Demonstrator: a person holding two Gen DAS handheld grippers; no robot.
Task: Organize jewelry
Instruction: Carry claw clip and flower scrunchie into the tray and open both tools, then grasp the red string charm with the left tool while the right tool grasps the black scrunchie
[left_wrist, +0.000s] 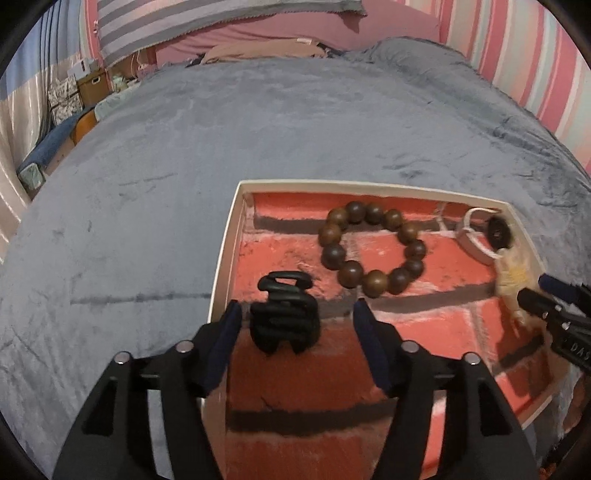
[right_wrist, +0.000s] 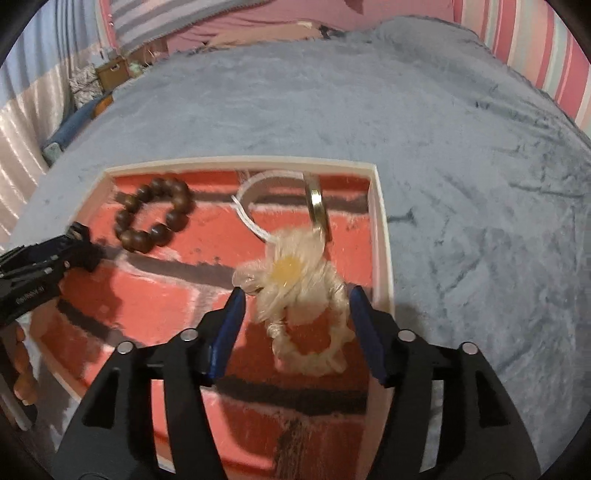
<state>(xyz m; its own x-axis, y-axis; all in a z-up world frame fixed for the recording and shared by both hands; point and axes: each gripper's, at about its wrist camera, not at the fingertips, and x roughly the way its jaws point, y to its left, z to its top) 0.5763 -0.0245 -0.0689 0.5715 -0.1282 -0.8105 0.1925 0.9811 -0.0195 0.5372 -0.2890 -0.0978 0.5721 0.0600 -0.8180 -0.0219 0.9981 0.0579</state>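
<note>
A white-rimmed box (left_wrist: 225, 258) lined with a red brick pattern lies on a grey blanket. My left gripper (left_wrist: 297, 314) stands open over its near left corner, with a black hair claw (left_wrist: 284, 321) resting on the lining between the fingers, clear of both pads. In the right wrist view my right gripper (right_wrist: 297, 302) is open around a cream scrunchie (right_wrist: 295, 295) with a yellow centre, which lies in the box (right_wrist: 380, 229) by its right wall. A brown wooden bead bracelet (left_wrist: 373, 249) sits in the far half of the box.
A gold bangle (right_wrist: 317, 206) and a white band (right_wrist: 258, 184) lean in the box's far right corner. The grey blanket (left_wrist: 147, 184) spreads all around the box. Pink pillows and a striped wall lie beyond; boxes stand off the bed at far left.
</note>
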